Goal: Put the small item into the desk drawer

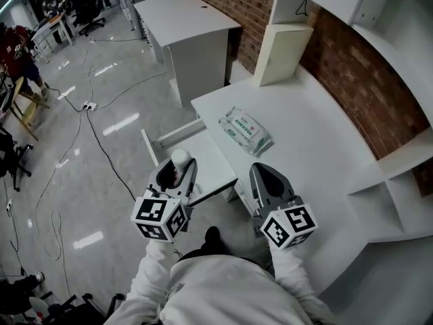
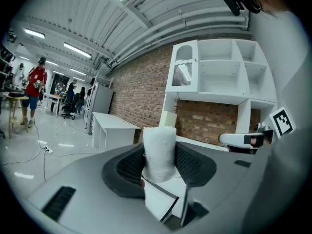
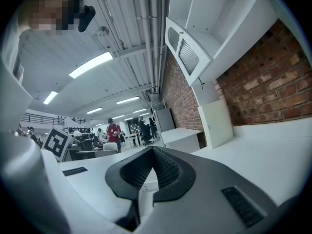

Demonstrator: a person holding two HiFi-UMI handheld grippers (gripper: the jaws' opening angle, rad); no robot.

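Note:
A small white cylinder (image 1: 180,158) stands upright between the jaws of my left gripper (image 1: 177,172), which is shut on it. In the left gripper view the cylinder (image 2: 159,152) fills the gap between the dark ribbed pads of the left gripper (image 2: 160,165). It hangs over the near left part of the open white drawer (image 1: 211,160), pulled out from the white desk (image 1: 304,134). My right gripper (image 1: 268,176) hovers at the desk's front edge, right of the drawer. The right gripper (image 3: 153,153) has its tips together and nothing between them.
A pack of wet wipes (image 1: 245,129) lies on the desk behind the drawer. A cream board (image 1: 283,51) leans on the brick wall. White shelves (image 1: 399,181) stand at the right. A second white desk (image 1: 186,22) stands farther off. Cables (image 1: 101,141) cross the glossy floor at the left.

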